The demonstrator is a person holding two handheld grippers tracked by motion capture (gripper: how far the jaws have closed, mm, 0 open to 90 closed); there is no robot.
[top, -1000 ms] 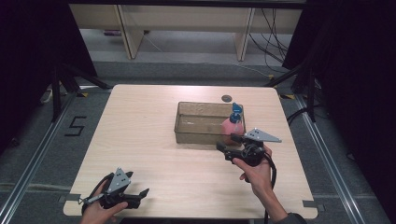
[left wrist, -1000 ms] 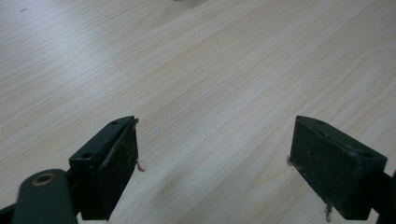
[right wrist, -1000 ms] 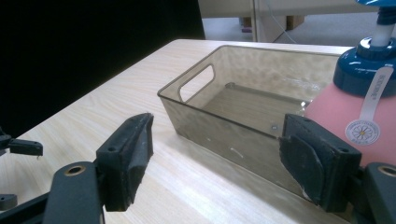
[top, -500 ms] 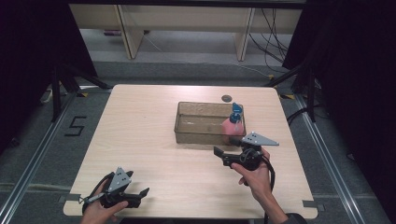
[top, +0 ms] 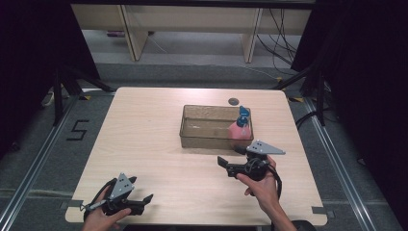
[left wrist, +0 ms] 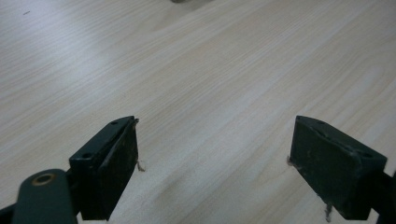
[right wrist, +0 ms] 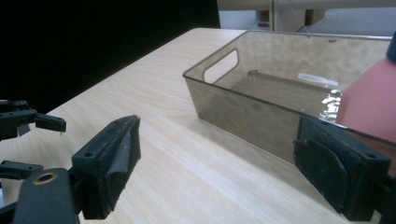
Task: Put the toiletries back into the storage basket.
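A: Nearest us, our left gripper (top: pixel 144 201) rests at the table (top: pixel 144 130) edge, jaws apart, nothing between.

B: Farther on, our right gripper (top: pixel 230 159) has just been opening, jaws empty, beside the bin (top: pixel 192 126).

A: The pink bottle (top: pixel 238 130) stands upright inside its right end.

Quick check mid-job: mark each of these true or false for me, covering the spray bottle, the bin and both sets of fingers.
1. The pink spray bottle stands inside the clear bin. True.
2. The right gripper holds the bottle. False: its fingers have just been opening, with nothing between them.
3. The left gripper is open above bare table. True.
4. The bin lies at the table's left edge. False: it sits right of centre.
5. The bottle's cap is red. False: it is blue.
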